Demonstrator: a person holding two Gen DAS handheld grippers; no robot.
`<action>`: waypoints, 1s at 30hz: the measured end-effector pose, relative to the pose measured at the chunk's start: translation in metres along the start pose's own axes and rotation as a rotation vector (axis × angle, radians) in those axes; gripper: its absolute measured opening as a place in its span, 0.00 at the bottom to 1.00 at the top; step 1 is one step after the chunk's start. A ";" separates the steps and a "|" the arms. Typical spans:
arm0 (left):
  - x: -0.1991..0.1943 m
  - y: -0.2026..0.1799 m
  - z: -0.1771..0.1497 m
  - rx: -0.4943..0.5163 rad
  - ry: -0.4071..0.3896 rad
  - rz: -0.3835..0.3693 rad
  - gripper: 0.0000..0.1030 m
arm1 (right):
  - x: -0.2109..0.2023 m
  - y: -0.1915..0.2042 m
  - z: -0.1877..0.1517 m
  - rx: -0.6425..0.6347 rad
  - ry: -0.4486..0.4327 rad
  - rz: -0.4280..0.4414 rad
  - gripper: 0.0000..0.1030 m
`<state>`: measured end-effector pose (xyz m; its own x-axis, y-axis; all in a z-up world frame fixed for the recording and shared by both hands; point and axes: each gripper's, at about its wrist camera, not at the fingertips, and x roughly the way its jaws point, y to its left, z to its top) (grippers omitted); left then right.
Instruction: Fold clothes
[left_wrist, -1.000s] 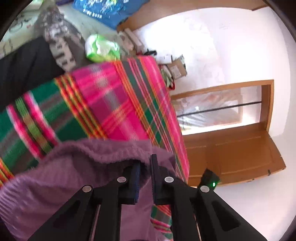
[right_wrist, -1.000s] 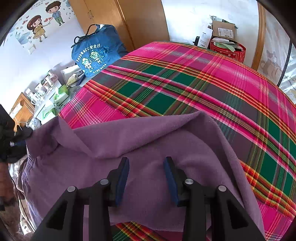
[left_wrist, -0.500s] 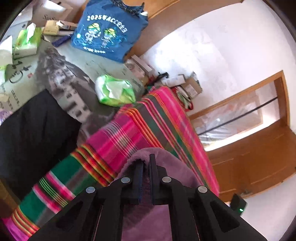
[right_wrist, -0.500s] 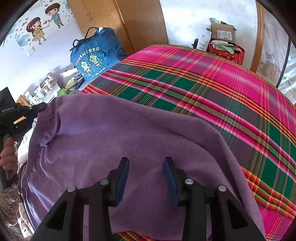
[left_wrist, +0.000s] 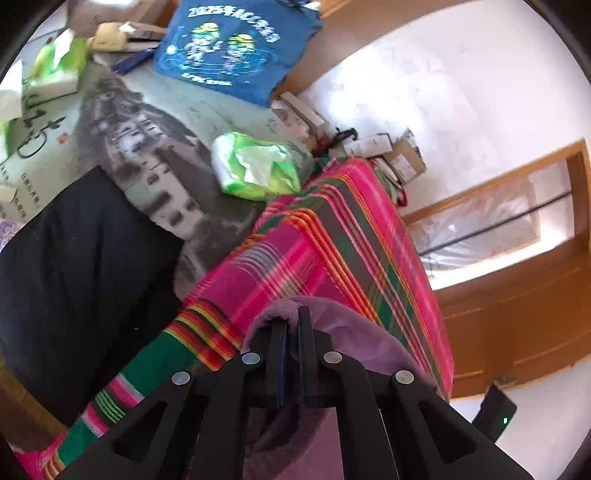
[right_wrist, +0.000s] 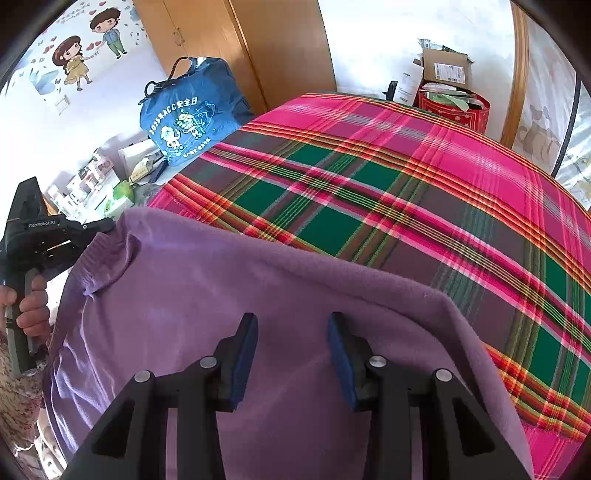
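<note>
A purple knit sweater (right_wrist: 258, 314) lies spread over the near part of a bed covered by a pink and green plaid blanket (right_wrist: 406, 184). My left gripper (left_wrist: 291, 325) is shut on the sweater's edge (left_wrist: 332, 321), which bunches around its fingertips. In the right wrist view the left gripper (right_wrist: 88, 229) holds the sweater's corner up at the left, with a hand (right_wrist: 33, 306) on its handle. My right gripper (right_wrist: 291, 325) hovers open just over the sweater's middle, nothing between its fingers.
A blue printed bag (right_wrist: 188, 114) stands beyond the bed's far left corner. Green tissue packs (left_wrist: 255, 166) and a black cloth (left_wrist: 74, 277) lie on a grey printed surface beside the bed. Boxes and a red bin (right_wrist: 454, 103) sit at the far wall.
My left gripper has closed on the sweater's edge and lifted it up and to the left, pulling the fabric flat and taut. The right gripper has stayed open over the sweater.
</note>
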<state>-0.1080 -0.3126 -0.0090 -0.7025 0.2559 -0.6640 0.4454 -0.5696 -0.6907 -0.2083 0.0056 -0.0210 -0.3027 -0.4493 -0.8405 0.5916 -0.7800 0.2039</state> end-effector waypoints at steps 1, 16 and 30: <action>0.001 0.002 0.001 -0.005 0.010 -0.003 0.05 | 0.000 0.002 0.000 -0.004 0.002 -0.003 0.39; 0.011 0.010 0.007 -0.029 0.066 0.007 0.05 | -0.080 -0.001 -0.090 0.137 -0.073 -0.049 0.39; 0.013 0.010 0.006 -0.018 0.057 0.016 0.05 | -0.057 0.047 -0.120 -0.016 0.008 -0.021 0.15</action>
<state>-0.1159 -0.3194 -0.0233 -0.6628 0.2915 -0.6897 0.4661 -0.5603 -0.6847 -0.0739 0.0468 -0.0237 -0.3090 -0.4294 -0.8486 0.5973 -0.7820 0.1783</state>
